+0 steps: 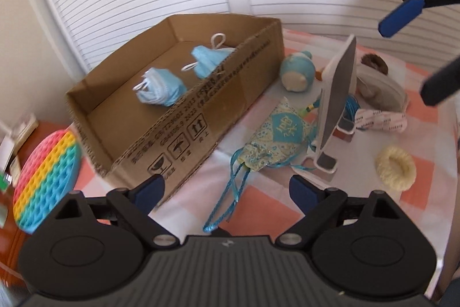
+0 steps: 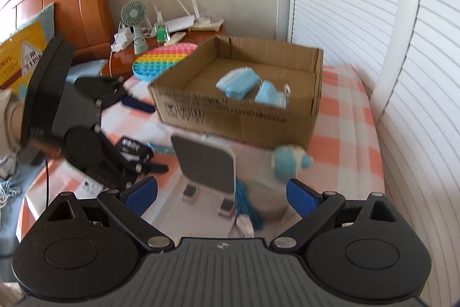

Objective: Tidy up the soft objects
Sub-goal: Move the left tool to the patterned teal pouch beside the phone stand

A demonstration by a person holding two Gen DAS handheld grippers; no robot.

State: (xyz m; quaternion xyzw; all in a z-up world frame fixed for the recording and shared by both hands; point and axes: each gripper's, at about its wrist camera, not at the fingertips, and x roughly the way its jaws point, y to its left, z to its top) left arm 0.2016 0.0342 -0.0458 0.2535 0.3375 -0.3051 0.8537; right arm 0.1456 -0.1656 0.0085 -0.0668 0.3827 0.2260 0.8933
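Two masks point(image 1: 161, 89) sit in the box point(image 1: 201, 117) already, side by side on its floor, so I'd call the job begun but well short of half done.

Everything else is out on the checked bed point(image 1: 258, 209). From my left wrist view the patterned pouch point(image 1: 276, 140) lies dead centre, just beyond my left fingers point(image 1: 227, 189), its blue cords trailing back toward six o'clock. The blue plush point(image 1: 296, 74) lies at one o'clock beside the box's corner. The cream scrunchie point(image 1: 395, 167) sits at three o'clock, and a brown scrunchie point(image 1: 373, 62) at two o'clock behind the tilted stand point(image 1: 336, 102), with more soft stuff I can't make out.

My left fingers are spread wide, nothing between them. My right fingers point(image 2: 222, 193) are spread too and empty, over the stand, with the plush at two o'clock.

My guess: pouch next, then the plush and scrunchies. The rainbow pad point(image 1: 46, 180) at nine o'clock may count too.
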